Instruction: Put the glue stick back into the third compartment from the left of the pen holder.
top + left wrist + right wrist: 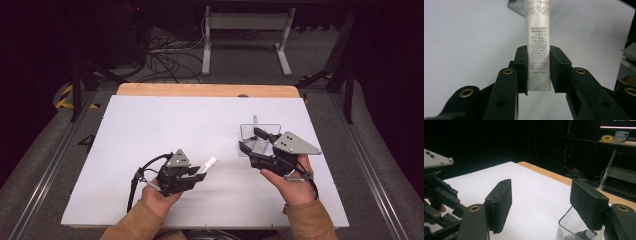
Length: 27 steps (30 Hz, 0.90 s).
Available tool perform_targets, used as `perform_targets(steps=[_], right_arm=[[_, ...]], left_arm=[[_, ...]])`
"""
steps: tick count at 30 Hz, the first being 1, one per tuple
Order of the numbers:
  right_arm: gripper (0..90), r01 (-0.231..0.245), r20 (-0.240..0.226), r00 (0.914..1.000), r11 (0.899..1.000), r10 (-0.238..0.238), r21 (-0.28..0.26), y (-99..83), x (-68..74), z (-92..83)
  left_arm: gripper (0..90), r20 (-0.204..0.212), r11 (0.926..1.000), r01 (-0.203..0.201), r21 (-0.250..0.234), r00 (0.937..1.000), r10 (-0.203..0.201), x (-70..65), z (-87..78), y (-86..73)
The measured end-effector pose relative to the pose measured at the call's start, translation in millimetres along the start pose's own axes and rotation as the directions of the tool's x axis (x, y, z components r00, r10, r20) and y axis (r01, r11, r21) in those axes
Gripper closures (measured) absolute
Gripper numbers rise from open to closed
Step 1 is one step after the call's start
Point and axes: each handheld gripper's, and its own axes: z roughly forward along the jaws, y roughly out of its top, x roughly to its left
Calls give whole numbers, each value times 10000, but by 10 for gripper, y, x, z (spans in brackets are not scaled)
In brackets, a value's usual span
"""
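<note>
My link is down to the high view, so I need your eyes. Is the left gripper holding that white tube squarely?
Observer: Yes. The left gripper clamps the white tube near its flat crimped end, one pad on each side.
Operator: And the right one?
Observer: The right gripper has its jaws open, with nothing between them.
Operator: Anything inside the clear box?
Observer: Yes. In the clear box lies a small dark item with a silvery end.
</note>
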Motion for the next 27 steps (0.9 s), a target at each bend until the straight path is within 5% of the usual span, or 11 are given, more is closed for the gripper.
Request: perform_targets(steps=[6, 13, 18, 23, 27], right_arm=[[344, -50, -228, 9997, 10000, 51, 15, -20, 25, 38], [344, -25, -499, 9988, 10000, 25, -4, -35, 64, 74], [343, -18, -669, 9978, 10000, 24, 81, -54, 89, 102], [344, 4, -770, 9970, 10000, 3, 85, -55, 109, 113], [344, -57, -965, 9953, 10000, 64, 73, -58, 133, 132]], left_arm=[[711, 278, 9778, -524, -2029, 9979, 592, 60, -86, -91], [711, 777, 9470, -669, -3143, 9923, 959, 119, -98, -154], [711, 844, 9126, -1240, -3896, 9819, 1695, 118, -123, -177], [711, 845, 9162, -1063, -3863, 9851, 1499, 120, -134, -173], [711, 652, 9103, -1230, -3952, 9847, 1614, 112, -134, -177]])
